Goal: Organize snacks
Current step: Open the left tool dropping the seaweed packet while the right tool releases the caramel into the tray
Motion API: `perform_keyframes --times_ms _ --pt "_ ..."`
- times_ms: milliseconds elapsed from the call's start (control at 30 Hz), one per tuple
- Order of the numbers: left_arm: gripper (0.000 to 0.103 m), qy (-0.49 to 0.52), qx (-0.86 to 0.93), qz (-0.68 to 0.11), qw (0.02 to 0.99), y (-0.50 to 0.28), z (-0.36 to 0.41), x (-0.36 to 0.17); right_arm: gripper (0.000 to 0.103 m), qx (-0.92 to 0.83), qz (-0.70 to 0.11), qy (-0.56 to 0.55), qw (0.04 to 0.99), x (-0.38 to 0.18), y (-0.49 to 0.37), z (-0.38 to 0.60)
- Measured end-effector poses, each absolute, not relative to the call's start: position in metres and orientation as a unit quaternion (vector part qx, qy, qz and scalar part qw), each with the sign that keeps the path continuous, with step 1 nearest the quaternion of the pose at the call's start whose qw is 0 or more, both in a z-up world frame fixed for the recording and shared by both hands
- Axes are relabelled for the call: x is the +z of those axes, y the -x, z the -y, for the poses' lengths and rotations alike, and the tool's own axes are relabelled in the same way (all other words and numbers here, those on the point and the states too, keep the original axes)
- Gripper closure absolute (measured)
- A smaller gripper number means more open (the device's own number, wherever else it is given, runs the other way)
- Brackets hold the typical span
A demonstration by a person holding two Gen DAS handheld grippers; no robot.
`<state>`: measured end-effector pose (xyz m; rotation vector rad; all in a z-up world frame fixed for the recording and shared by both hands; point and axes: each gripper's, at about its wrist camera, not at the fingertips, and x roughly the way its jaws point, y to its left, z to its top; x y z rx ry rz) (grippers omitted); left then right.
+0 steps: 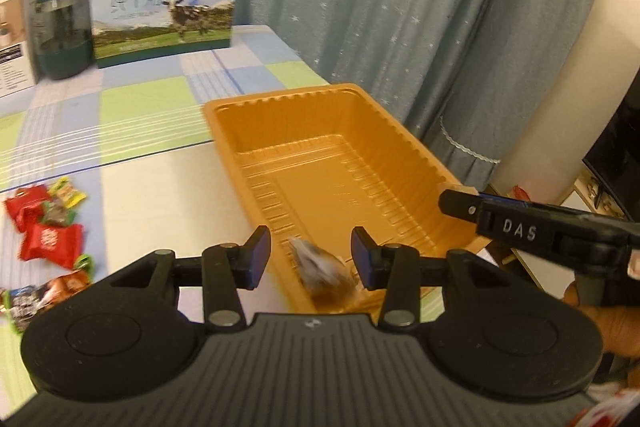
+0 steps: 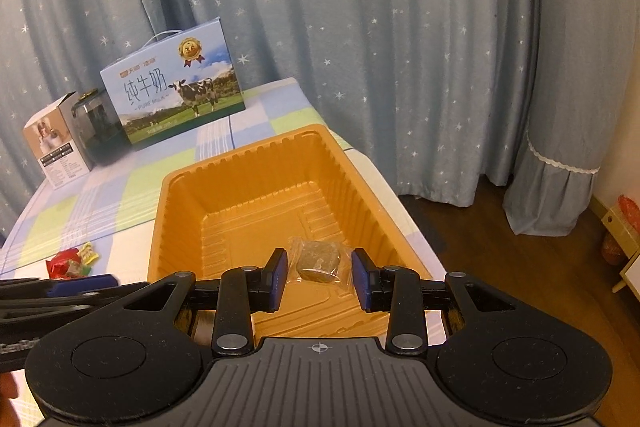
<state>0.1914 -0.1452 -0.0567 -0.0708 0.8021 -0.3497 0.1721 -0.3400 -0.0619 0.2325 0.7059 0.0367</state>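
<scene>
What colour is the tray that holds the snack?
Orange tray, clearest in the right wrist view.

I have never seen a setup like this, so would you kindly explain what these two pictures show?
There is no robot here: a person holds a hand-operated claw in each hand, each with a wide-angle camera looking along its two fingers. One picture comes from the left claw, the other from the right claw. On the table stands an orange tray with one clear-wrapped brown snack inside. More wrapped snacks lie in a heap beside it, and a milk box stands at the back. Both claws are open and hold nothing.
</scene>
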Motion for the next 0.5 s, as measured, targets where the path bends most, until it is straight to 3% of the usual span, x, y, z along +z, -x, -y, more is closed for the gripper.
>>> perform_keyframes --times_ms 367,433,467,500 --pt "0.059 0.058 -0.14 -0.386 0.91 -0.171 0.111 -0.056 0.068 0.044 -0.346 -0.132 0.928 -0.063 -0.179 0.332" --pt "0.056 0.056 -0.135 -0.386 0.911 -0.168 0.106 -0.056 0.059 0.054 -0.345 -0.152 0.925 -0.063 -0.182 0.334" --pt "0.052 0.055 -0.132 -0.387 0.911 -0.167 0.104 -0.056 0.043 0.056 -0.342 -0.168 0.923 -0.063 -0.182 0.337" --pt "0.047 0.054 -0.129 -0.388 0.911 -0.165 0.102 -0.056 0.035 0.057 -0.338 -0.183 0.921 -0.063 -0.181 0.34"
